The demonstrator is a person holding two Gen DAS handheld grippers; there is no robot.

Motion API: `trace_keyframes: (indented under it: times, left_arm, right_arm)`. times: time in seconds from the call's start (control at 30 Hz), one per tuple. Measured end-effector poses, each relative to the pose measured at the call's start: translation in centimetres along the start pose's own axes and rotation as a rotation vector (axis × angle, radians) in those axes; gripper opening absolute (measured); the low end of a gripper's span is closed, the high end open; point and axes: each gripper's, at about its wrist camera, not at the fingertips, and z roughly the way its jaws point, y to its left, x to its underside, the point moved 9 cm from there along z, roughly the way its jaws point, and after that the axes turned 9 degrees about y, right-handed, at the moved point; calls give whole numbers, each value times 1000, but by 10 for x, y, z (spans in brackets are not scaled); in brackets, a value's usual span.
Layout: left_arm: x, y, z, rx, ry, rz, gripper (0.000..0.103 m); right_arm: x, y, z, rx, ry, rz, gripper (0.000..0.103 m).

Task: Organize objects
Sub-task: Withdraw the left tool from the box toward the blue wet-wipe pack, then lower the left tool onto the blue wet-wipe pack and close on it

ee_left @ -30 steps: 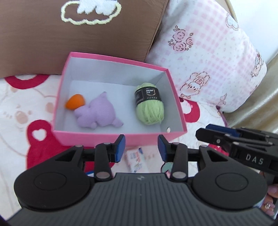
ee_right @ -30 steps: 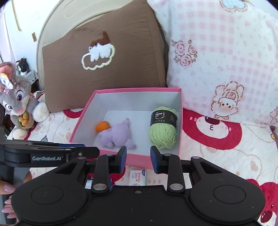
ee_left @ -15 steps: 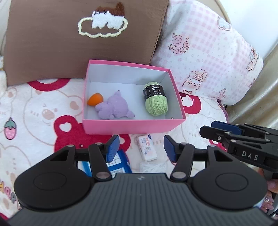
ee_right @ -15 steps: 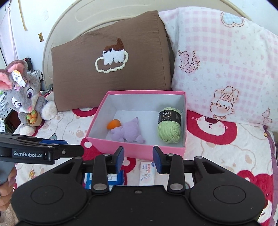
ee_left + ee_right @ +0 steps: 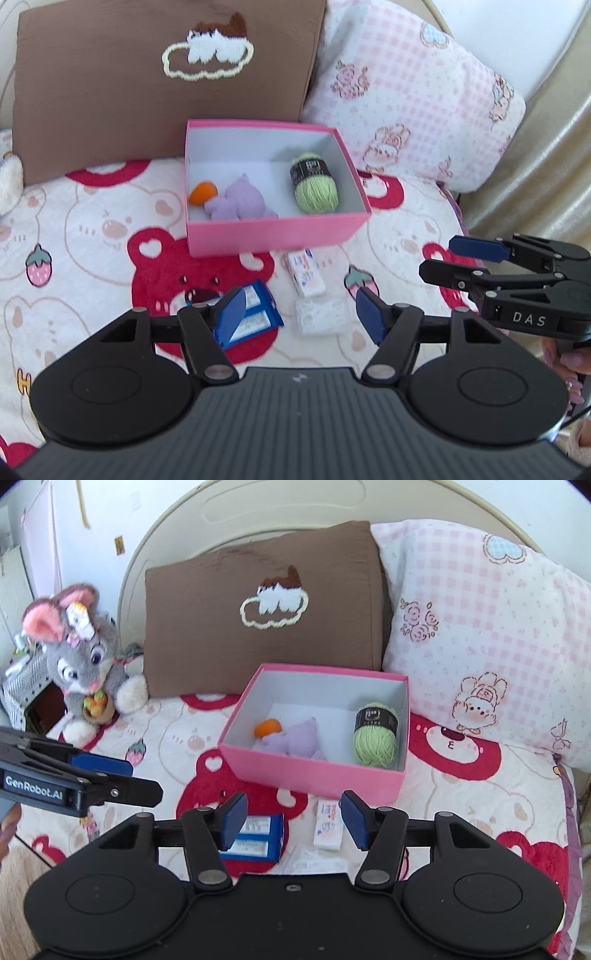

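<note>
1. Over the bedspread (image 5: 92,236), my left gripper (image 5: 301,314) and right gripper (image 5: 291,818) both hang spread, holding nothing.
2. Just beyond lie a blue pack (image 5: 255,314), a white packet (image 5: 306,272) and a clear bag (image 5: 319,315).
3. Farther off, the pink box (image 5: 273,232) holds yarn (image 5: 316,184), a purple toy (image 5: 240,203) and an orange ball (image 5: 202,192).

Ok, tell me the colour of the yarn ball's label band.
Black band on the green yarn ball; right wrist view shows it best.

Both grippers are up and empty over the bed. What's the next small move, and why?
Probably lower the open left gripper onto the blue packet just under its fingers. The pink box already holds the yarn, purple plush and orange piece, while the blue packet, white carton and clear packet lie outside on the blanket.
</note>
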Motion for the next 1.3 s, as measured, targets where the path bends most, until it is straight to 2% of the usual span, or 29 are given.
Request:
trace_keyframes:
  times: [0.13, 0.23, 0.33, 0.53, 0.67, 0.87, 0.93, 1.07, 1.17, 1.3]
  left_arm:
    - [18, 8, 6, 19, 49, -10, 69]
    - [27, 16, 13, 6, 66, -16, 73]
    - [32, 23, 24, 3, 84, -30, 77]
    - [36, 35, 51, 9, 113, -48, 78]
    - [38, 42, 64, 10, 103, -68, 84]
    - [41, 54, 80, -29, 78, -35, 85]
    - [42, 56, 88, -40, 70, -22, 85]
    - [36, 62, 99, -36, -27, -6, 85]
    - [32, 70, 112, -39, -26, -22, 85]
    - [31, 88, 128, -82, -22, -58, 85]
  right_arm:
    - [12, 9, -1, -2, 6, -48, 83]
    - [21, 18, 3, -5, -3, -68, 88]
    - [29, 26, 10, -42, -14, -76, 89]
    - [44, 42, 36, -103, -12, -114, 89]
    - [49, 49, 51, -125, -4, -146, 89]
    - [53, 64, 70, -170, -8, -198, 89]
    - [54, 70, 77, -166, -25, -235, 89]
    - [52, 75, 100, -85, -67, -270, 89]
    - [51, 73, 122, -67, -50, -275, 89]
    - [50, 69, 149, -72, 5, -272, 89]
